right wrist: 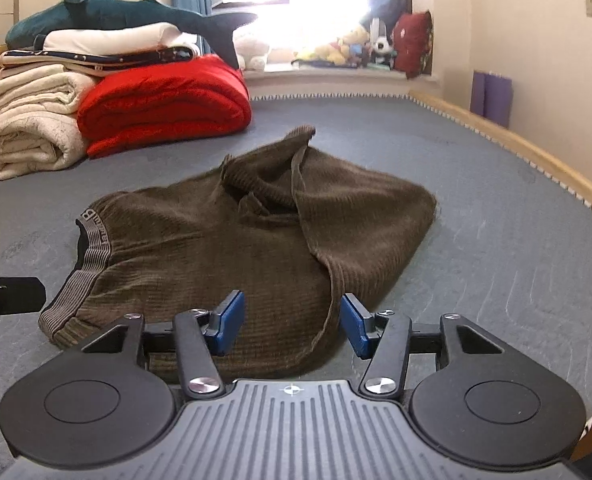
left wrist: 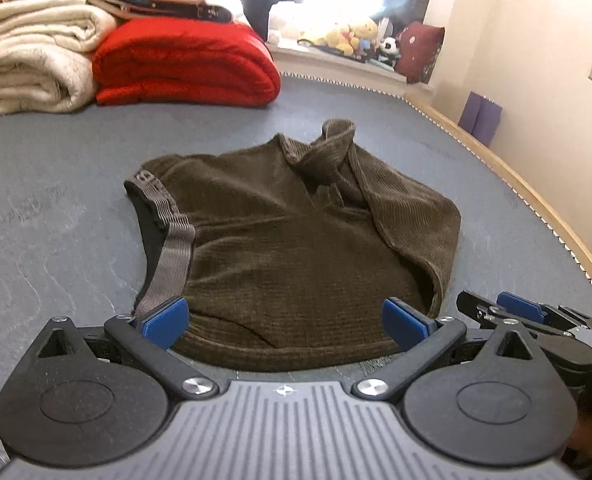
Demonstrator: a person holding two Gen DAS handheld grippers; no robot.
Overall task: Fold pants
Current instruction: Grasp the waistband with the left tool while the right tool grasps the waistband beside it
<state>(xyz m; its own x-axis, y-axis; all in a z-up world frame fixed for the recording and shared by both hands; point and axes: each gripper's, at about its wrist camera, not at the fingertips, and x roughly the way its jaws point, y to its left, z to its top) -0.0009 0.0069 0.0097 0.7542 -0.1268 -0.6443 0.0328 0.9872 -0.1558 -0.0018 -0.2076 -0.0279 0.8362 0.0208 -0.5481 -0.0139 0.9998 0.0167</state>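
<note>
Brown ribbed pants (left wrist: 279, 232) lie folded in a rough heap on the grey mattress (left wrist: 55, 160), the grey elastic waistband (left wrist: 171, 248) at the left and a bunched fold at the far side. My left gripper (left wrist: 285, 322) stands open at the near edge, its blue pads wide apart over the cloth. My right gripper (right wrist: 291, 326) straddles the near right fold of the pants (right wrist: 223, 240). Cloth lies between its blue pads, which stand clear of it. The right gripper's tip (left wrist: 520, 308) shows beside the left one. The left gripper's finger (right wrist: 7, 296) shows at the left edge.
Folded cream blankets (left wrist: 31, 60) and a red blanket (left wrist: 183, 64) are stacked at the far left, with a plush shark (right wrist: 135, 16) on top. A wooden bed rail (left wrist: 536, 196) runs along the right. Soft toys (right wrist: 348, 48) line the window sill.
</note>
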